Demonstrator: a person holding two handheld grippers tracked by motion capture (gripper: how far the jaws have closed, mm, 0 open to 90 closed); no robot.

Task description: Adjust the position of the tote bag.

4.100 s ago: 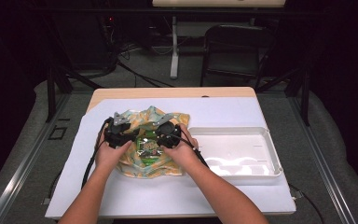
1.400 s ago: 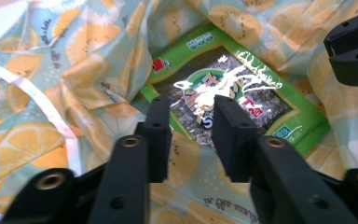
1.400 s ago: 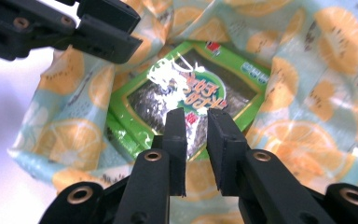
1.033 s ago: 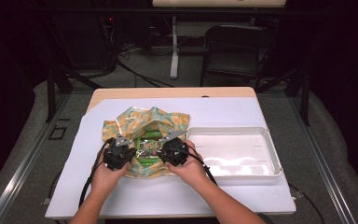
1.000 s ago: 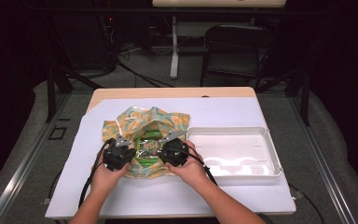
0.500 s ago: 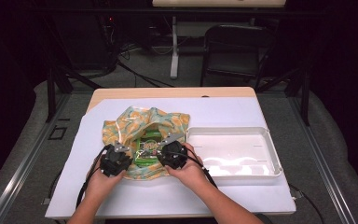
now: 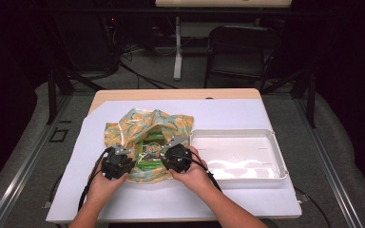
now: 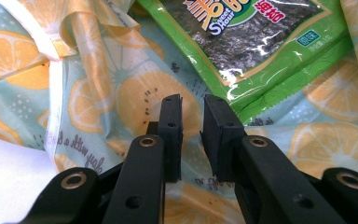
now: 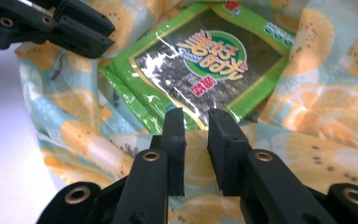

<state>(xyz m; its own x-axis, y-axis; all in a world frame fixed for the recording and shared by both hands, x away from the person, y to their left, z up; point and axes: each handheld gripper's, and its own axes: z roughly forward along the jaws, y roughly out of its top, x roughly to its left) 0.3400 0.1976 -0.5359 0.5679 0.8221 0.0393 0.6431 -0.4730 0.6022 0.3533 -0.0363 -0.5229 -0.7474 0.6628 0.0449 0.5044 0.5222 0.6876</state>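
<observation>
Lemon-print cloth [image 7: 145, 130] wraps my green snack packet [image 7: 152, 149]. My left claw [image 8: 192, 119] at eight o'clock has just been opening, empty over the hem. My right claw [image 9: 196, 130] at four o'clock hovers released, ready to pinch.

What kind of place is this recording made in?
Probably a lab or studio set up for recording, not a home: a table under a white sheet stands among dark surroundings, with cables on the floor and an empty black chair behind it.

A lab or recording studio — a table [image 7: 123, 97] under white sheeting stands alone on a grey floor, ringed by dark curtains, with metal stand legs [image 7: 177, 57], loose cables [image 7: 138, 71] and an empty black chair [image 7: 233, 47] behind it.
</observation>
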